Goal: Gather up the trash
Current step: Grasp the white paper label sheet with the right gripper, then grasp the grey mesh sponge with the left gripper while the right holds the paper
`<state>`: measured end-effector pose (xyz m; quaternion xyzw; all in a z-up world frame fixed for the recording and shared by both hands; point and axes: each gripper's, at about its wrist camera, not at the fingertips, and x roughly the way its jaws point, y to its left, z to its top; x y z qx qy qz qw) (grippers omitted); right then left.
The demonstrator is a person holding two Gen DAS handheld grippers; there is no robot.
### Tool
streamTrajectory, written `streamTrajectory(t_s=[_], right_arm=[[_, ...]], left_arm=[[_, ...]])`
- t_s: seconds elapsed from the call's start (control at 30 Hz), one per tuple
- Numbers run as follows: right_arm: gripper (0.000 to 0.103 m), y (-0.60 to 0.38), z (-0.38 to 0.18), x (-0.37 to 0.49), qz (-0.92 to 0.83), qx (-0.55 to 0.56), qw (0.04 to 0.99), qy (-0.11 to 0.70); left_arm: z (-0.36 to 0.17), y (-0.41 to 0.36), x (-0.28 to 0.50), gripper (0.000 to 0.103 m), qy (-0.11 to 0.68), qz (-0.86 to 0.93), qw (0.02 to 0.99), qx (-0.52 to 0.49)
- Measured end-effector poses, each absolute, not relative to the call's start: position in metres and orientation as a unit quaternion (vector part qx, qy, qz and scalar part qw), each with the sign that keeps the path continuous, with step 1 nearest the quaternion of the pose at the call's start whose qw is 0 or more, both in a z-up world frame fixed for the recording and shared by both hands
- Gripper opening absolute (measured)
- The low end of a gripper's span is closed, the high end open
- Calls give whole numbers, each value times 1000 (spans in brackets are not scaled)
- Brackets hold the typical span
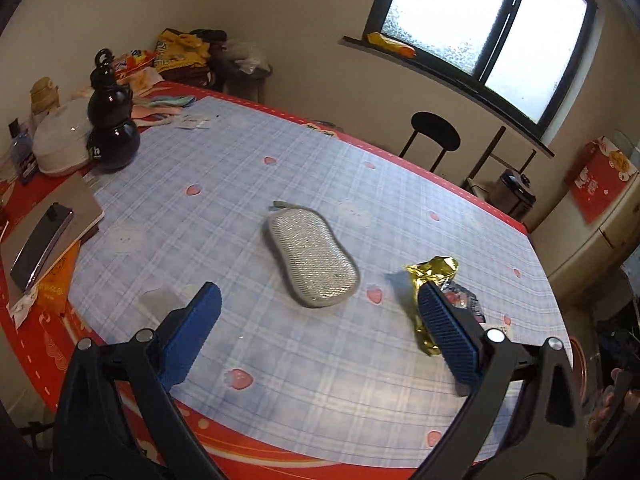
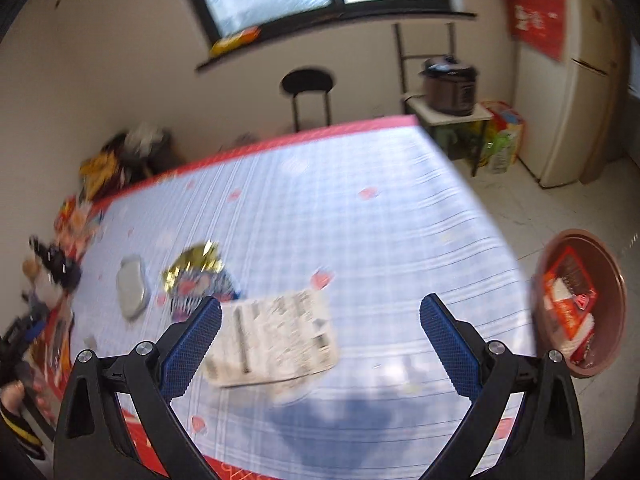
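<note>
Light source: daylight through the frosted window (image 1: 486, 24), blown out to near white.
Brightness: room evenly lit, walls soft and warm.
Shadows: a broad dim patch on the tablecloth (image 2: 340, 416) near the right wrist view's lower edge, perhaps from the rig.
Blur: left view sharp; right view smeared by motion, paper sheet (image 2: 276, 340) print unreadable.
Distortion: strong fisheye bending, dark corners.

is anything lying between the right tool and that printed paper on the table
Nothing visible does. The right tool is open above the printed paper, which lies flat on the table; the gold wrapper sits beyond it.
</note>
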<state>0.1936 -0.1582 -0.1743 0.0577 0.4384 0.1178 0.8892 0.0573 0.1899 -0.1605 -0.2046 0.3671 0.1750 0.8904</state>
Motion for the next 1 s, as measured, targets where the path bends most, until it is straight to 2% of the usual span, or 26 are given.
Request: streamTrajectory(t_s=[0.33, 0.6, 0.73, 0.8, 0.93, 1.0], right_arm=[[98, -4, -272, 206, 165, -80, 828, 530], [98, 15, -321, 222, 100, -109, 806, 573], [97, 11, -327, 222, 71, -116, 805, 577], [84, 7, -326, 221, 58, -109, 808, 577], [70, -10, -311, 220, 60, -76, 810, 578], [58, -19, -300, 217, 58, -59, 815, 573]], left_arm=[[-202, 224, 52, 97, 387, 143, 886, -211], [-223, 248, 64, 97, 404, 107, 884, -208], [-232, 256, 72, 97, 412, 94, 881, -213], [-236, 258, 76, 97, 414, 90, 880, -215], [-241, 258, 83, 97, 417, 79, 879, -216], [-242, 256, 87, 97, 417, 74, 880, -218]])
